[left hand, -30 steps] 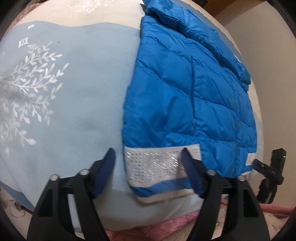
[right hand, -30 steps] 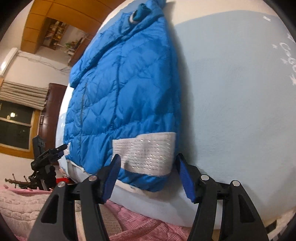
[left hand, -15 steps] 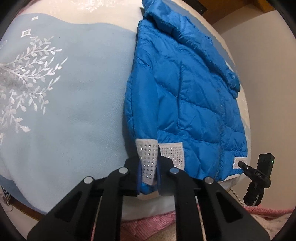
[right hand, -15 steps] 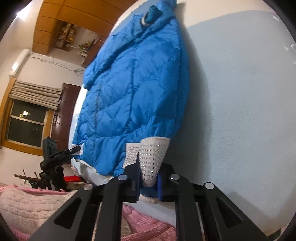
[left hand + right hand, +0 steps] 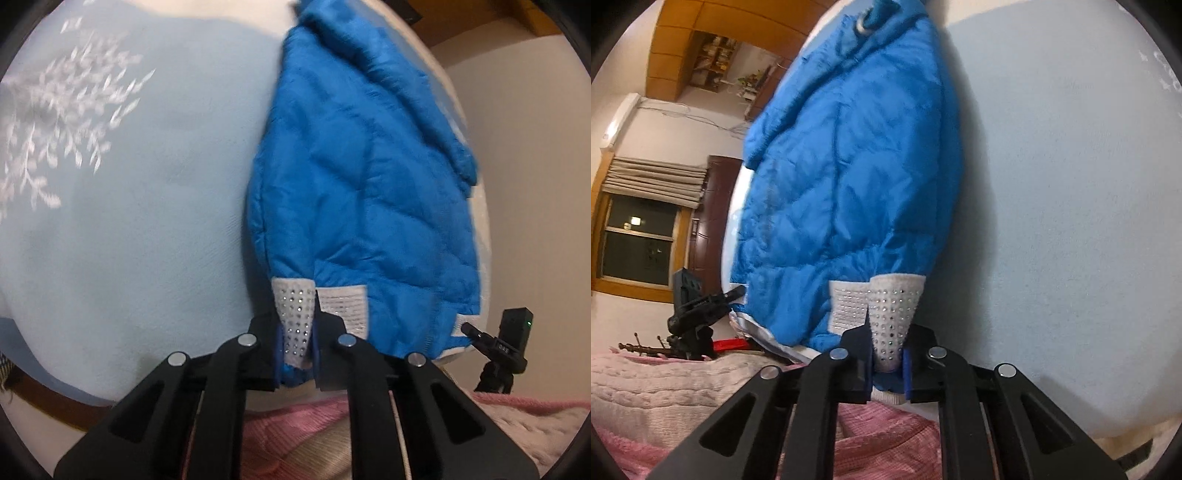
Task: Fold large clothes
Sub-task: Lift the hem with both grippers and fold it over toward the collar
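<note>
A blue quilted puffer jacket lies on a light blue bedspread, collar at the far end; it also shows in the right wrist view. Its hem carries a white band studded with small silver dots. My left gripper is shut on the hem's left corner, the studded band pinched and lifted off the bed. My right gripper is shut on the hem's right corner, also lifted.
A black camera on a tripod stands past the bed's right side; it also shows in the right wrist view. Pink knitted blankets lie at the near edge. A window and wooden cabinet are behind.
Both grippers went from open around the hem corners to shut on them. They have since lifted the hem, and the jacket's lower part has bunched and risen from the bed.
</note>
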